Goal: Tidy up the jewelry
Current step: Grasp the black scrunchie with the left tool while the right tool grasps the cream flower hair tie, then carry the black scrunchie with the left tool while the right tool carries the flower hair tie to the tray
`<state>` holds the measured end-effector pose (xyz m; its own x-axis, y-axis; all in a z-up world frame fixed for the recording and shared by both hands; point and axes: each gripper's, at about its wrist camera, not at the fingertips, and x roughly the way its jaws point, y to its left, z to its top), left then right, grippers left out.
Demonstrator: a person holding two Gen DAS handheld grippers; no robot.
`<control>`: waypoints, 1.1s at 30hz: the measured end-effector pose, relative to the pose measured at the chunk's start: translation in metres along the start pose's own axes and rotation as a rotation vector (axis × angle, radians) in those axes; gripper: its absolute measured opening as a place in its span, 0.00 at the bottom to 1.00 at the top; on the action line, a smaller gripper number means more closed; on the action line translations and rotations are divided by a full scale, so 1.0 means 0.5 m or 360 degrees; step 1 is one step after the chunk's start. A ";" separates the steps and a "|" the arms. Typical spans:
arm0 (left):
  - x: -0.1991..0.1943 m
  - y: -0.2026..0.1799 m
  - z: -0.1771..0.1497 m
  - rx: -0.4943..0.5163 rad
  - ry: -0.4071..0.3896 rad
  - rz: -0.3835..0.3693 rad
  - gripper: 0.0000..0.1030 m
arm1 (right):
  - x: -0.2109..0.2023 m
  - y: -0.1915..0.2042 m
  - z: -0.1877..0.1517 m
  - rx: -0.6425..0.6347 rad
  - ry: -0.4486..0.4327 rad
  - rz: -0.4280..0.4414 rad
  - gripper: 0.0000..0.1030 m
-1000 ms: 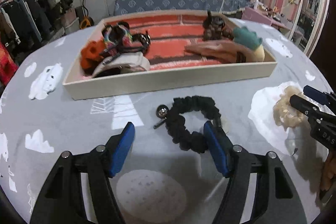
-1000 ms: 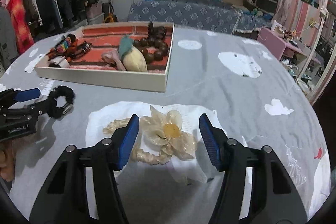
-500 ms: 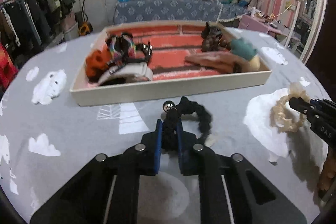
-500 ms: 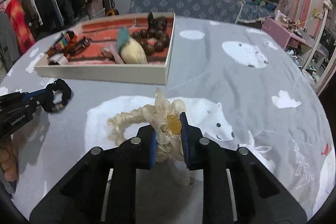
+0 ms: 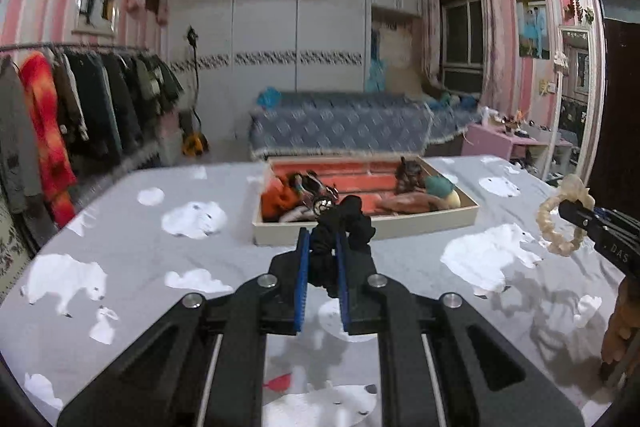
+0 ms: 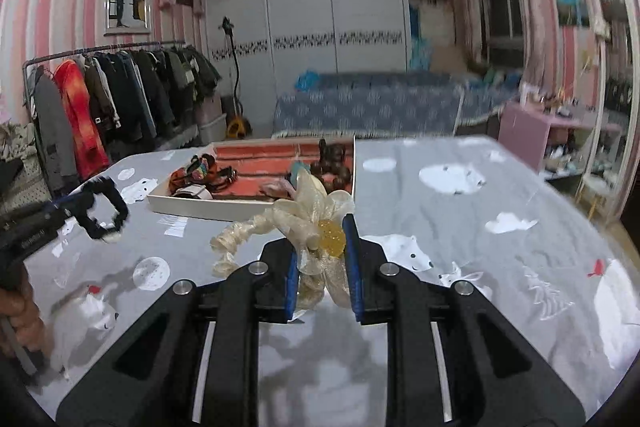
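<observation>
My left gripper is shut on a black scrunchie, lifted above the grey bear-print table in front of the tray. The cream tray with a red lining holds several hair ties, beads and bracelets. My right gripper is shut on a cream flower scrunchie with a yellow centre, also raised off the cloth. In the left wrist view the right gripper shows at the right edge with the cream scrunchie hanging from it. In the right wrist view the left gripper carries the black scrunchie at far left.
The tray lies ahead of both grippers on the table. A clothes rack stands at the left, a blue-covered bed behind the table, a pink side table at the right. A person's hand grips the left handle.
Both grippers closed, the left on the black scrunchie and the right on the cream one. Both then rose off the cloth and tipped up toward level.
</observation>
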<state>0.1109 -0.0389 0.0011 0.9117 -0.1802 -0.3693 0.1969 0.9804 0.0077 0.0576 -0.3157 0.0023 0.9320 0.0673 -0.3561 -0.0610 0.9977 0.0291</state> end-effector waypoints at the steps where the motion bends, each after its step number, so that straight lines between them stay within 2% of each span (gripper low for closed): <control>1: 0.004 -0.002 -0.003 0.0011 -0.0005 0.0016 0.12 | -0.004 0.003 -0.003 -0.0004 -0.0018 -0.0007 0.20; 5: 0.022 0.008 -0.042 -0.0039 0.0036 0.0022 0.12 | 0.006 0.008 -0.022 -0.0007 -0.0006 -0.0003 0.20; 6: 0.031 0.011 -0.048 -0.0052 0.0081 0.0010 0.12 | 0.010 0.009 -0.027 -0.0012 0.0009 -0.0004 0.20; 9: 0.030 0.021 -0.044 -0.0089 0.0088 0.0000 0.12 | 0.003 0.005 -0.029 -0.0003 -0.0033 0.0004 0.20; 23: 0.032 0.030 -0.051 -0.0109 0.0086 -0.0012 0.12 | 0.021 0.011 -0.027 0.0004 0.0027 -0.0003 0.20; 26: 0.027 0.044 -0.033 -0.0143 0.0083 -0.0012 0.12 | 0.015 0.002 -0.020 0.0042 0.0011 0.0007 0.20; 33: 0.029 0.066 0.086 -0.0084 -0.0039 0.0023 0.13 | 0.012 -0.012 0.049 0.0026 -0.0025 0.0017 0.21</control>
<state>0.1462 -0.0128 0.0359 0.9230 -0.1675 -0.3464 0.1653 0.9856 -0.0362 0.0723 -0.3217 0.0228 0.9368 0.0777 -0.3411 -0.0652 0.9967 0.0481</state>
